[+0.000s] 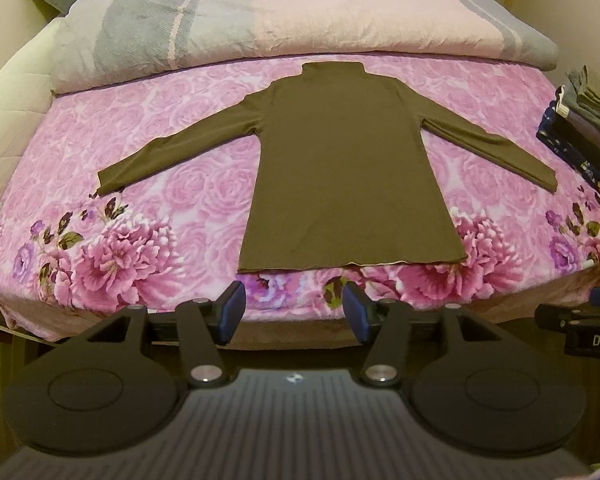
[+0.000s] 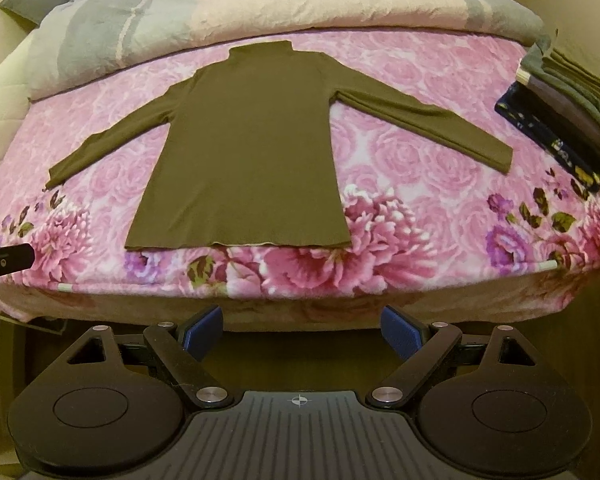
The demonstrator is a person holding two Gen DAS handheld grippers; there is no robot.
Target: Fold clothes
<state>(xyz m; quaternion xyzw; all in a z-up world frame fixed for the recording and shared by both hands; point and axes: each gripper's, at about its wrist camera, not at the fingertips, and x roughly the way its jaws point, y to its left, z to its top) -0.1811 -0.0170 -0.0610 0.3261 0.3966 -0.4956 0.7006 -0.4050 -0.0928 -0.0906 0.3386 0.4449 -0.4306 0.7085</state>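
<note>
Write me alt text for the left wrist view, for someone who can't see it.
A brown long-sleeved turtleneck lies flat, sleeves spread, on a pink floral bedspread. The left tongs stand open and empty at the near bed edge. A folded duvet lies beyond the collar, and a stack of folded clothes sits at the right.

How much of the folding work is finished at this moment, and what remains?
Done: a stack of folded clothes lies at the bed's right edge, and the brown turtleneck top is spread flat on the floral bedsheet, sleeves out. In hand: nothing; the left gripper and right gripper are both open, short of the hem. Left: every fold of this top, and probably adding it to the stack.
</note>
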